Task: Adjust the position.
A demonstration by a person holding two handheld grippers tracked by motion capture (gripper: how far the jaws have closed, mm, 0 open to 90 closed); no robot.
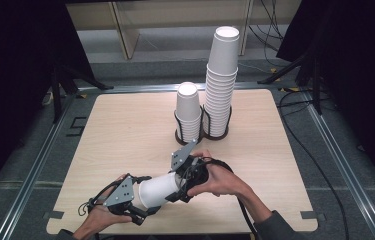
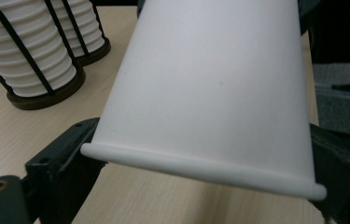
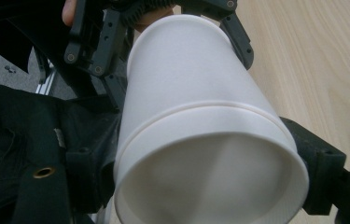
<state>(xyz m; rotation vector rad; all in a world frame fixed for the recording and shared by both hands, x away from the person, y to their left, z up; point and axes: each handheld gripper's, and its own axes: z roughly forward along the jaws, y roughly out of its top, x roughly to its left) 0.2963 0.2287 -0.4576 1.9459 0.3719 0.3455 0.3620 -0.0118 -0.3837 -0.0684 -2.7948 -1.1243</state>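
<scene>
A white paper cup lies on its side in the air above the table's front edge, between my two grippers. Its rolled rim sits between the jaws of my left gripper, with no squeeze visible there. My right gripper is shut on the cup's other end, one jaw pressed to each side. In the right gripper view that hollow end faces the camera, a rim-like ridge rings the cup partway along, and the left gripper flanks the far end.
Two stacks of white cups stand in black wire holders at the table's middle back: a short stack and a tall stack. The wooden table has a metal frame around it. Cables run along the right.
</scene>
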